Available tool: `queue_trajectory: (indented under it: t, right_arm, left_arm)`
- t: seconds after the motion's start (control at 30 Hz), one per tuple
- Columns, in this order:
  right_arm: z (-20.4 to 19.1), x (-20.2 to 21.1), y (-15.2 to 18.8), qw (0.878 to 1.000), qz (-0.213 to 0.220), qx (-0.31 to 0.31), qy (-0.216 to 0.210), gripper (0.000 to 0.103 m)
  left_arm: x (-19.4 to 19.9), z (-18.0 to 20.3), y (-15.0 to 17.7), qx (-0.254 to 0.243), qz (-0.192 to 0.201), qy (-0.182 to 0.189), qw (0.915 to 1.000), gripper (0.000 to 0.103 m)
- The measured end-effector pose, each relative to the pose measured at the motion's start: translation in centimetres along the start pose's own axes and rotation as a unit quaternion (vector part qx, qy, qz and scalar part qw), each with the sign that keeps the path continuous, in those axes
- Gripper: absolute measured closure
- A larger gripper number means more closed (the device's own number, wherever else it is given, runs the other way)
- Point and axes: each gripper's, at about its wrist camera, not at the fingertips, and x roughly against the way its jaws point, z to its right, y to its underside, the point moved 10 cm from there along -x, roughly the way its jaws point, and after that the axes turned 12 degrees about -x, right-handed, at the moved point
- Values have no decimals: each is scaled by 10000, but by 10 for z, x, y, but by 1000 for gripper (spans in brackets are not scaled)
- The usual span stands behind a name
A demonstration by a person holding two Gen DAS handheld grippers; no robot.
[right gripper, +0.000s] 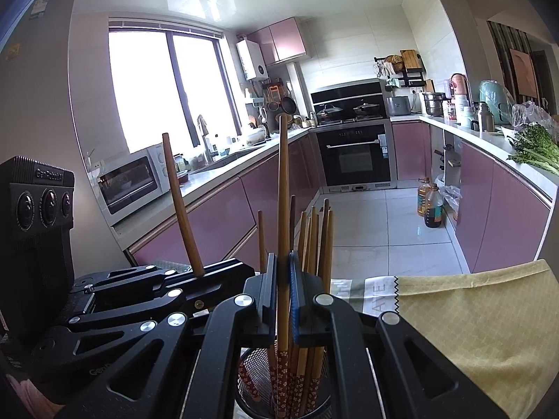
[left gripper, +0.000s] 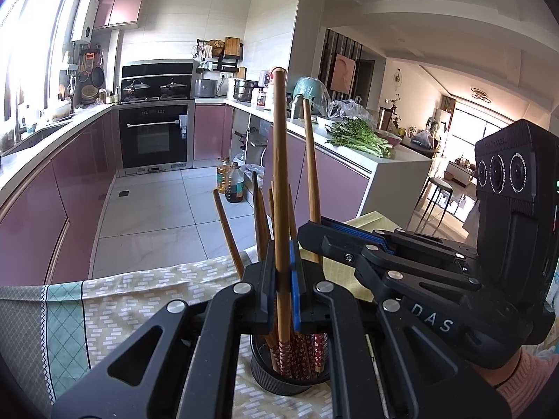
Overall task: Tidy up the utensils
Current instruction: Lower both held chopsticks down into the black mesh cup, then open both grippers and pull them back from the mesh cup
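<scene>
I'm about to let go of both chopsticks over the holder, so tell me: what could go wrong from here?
1. Each gripper, left and right, pinches one chopstick above the black mesh holder; released while tilted, one could glance off the rim.
2. The holder is crowded with chopsticks; a dropped one may jam on them.
3. The grippers sit close together and could knock each other or tip the holder.

Upright chopsticks (right gripper: 316, 237) crowd the mesh holder (right gripper: 251, 373); tablecloth (right gripper: 471, 314) alongside lies bare

Both wrist views close above chopstick cup (left gripper: 290, 366), facing kitchen.
</scene>
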Motion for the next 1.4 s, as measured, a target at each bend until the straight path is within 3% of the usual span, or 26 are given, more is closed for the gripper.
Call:
queue_trajectory:
  t: [1.4]
  right_arm:
    - [15,-11,33,9989,-397,72,221,97]
  left_arm:
    - [-26,-9,46,-56,-664,-56,9978,95]
